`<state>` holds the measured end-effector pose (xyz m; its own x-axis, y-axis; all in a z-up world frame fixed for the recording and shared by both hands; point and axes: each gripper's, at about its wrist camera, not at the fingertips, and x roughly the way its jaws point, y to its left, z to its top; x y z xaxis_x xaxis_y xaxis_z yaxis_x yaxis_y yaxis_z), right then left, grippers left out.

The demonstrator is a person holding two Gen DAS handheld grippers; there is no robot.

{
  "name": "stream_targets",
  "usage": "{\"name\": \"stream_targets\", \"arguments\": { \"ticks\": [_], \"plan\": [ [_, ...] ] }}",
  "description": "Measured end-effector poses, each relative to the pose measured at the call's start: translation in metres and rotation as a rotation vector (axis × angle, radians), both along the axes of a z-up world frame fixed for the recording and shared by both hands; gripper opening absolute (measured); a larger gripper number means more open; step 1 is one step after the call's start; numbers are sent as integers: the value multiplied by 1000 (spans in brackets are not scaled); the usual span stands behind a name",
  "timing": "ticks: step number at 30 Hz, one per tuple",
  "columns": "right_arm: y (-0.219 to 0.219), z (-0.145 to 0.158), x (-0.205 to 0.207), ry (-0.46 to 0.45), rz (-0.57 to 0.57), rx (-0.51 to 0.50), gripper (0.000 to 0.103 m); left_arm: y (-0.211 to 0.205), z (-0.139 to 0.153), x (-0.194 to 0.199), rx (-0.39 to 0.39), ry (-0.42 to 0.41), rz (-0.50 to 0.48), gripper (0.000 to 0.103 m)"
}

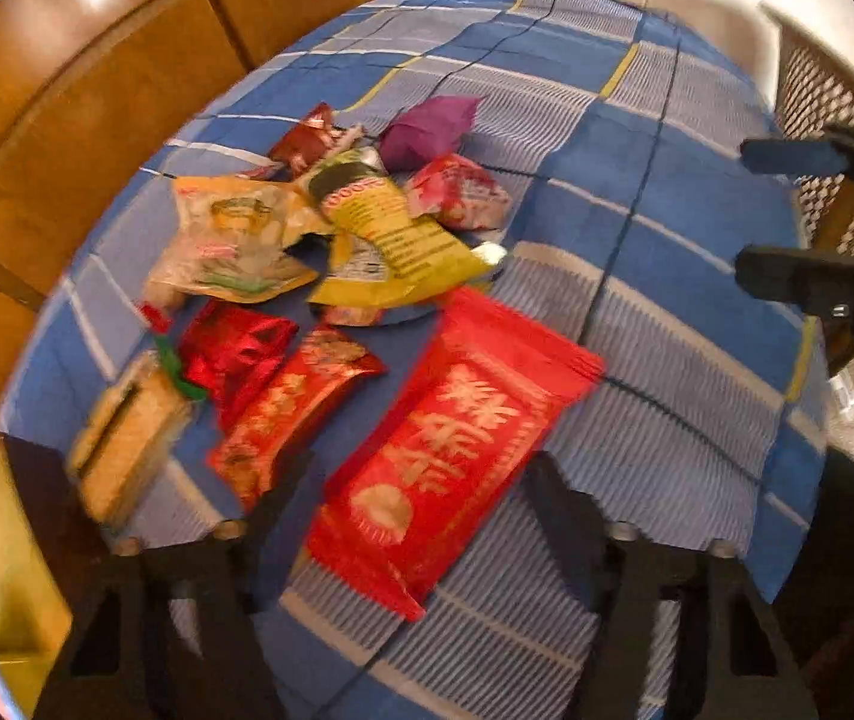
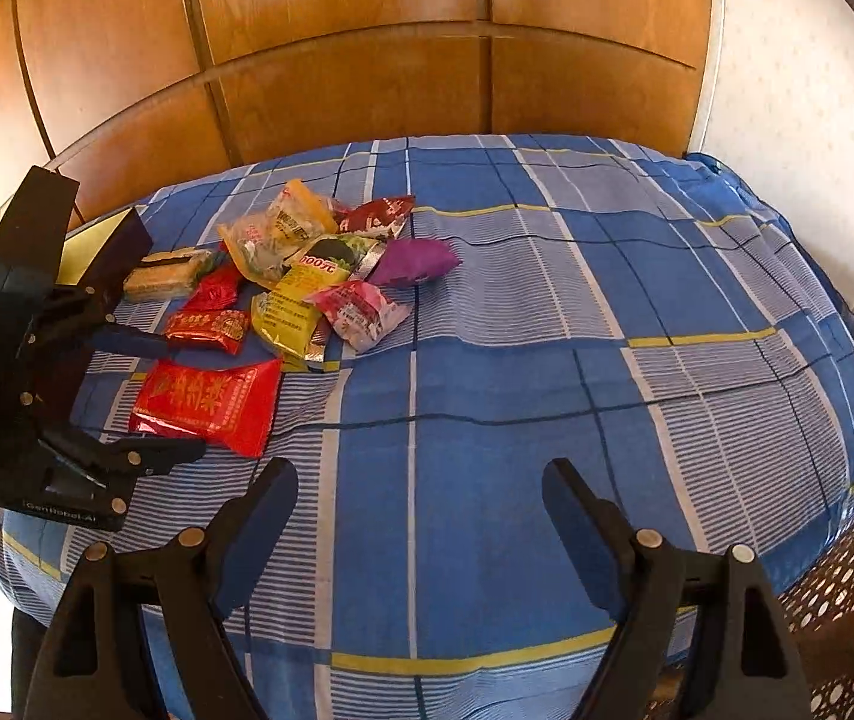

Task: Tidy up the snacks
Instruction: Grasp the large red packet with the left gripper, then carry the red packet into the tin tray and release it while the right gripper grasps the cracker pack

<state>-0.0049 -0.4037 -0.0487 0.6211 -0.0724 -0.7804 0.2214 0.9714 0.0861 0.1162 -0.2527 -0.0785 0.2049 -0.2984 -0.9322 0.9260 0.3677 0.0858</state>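
Red large snack packet (image 1: 451,450) is lying on the checked bedsheet (image 2: 487,360) between the left gripper's (image 1: 414,480) parted jaws; right gripper (image 2: 420,492) is hovering apart, empty. Judged step: first pick; next, closing squarely.

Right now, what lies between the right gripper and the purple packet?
Only bare checked sheet, as the right wrist view shows; the right gripper is open, and the purple packet lies beyond.

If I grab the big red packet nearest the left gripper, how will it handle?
The big red packet looks like a flat, glossy film pouch, so it is probably light and floppy and may sag. The shiny wrap could slip between the left gripper's open fingers. It lies flat on soft bedding, so pinching an edge seems easier.
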Motion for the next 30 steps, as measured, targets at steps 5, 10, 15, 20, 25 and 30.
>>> {"name": "stream_targets", "arguments": {
  "ticks": [5,10,15,20,25,30],
  "plan": [
    [-5,-1,8,19,-10,13,59,14,6,-4,-90,28,71,39],
    [-5,-3,23,35,6,67,42,43,8,-30,-210,42,217,38],
    [15,10,52,22,149,134,38,70,12,-54,-286,14,335,38],
    [60,26,93,6,407,133,38,97,16,-66,-335,-3,415,38],
    [112,29,144,44,608,70,38,119,21,-75,-368,-18,465,38],
    [146,22,191,108,731,-49,41,135,23,-79,-390,-22,490,38]
  ]
}}
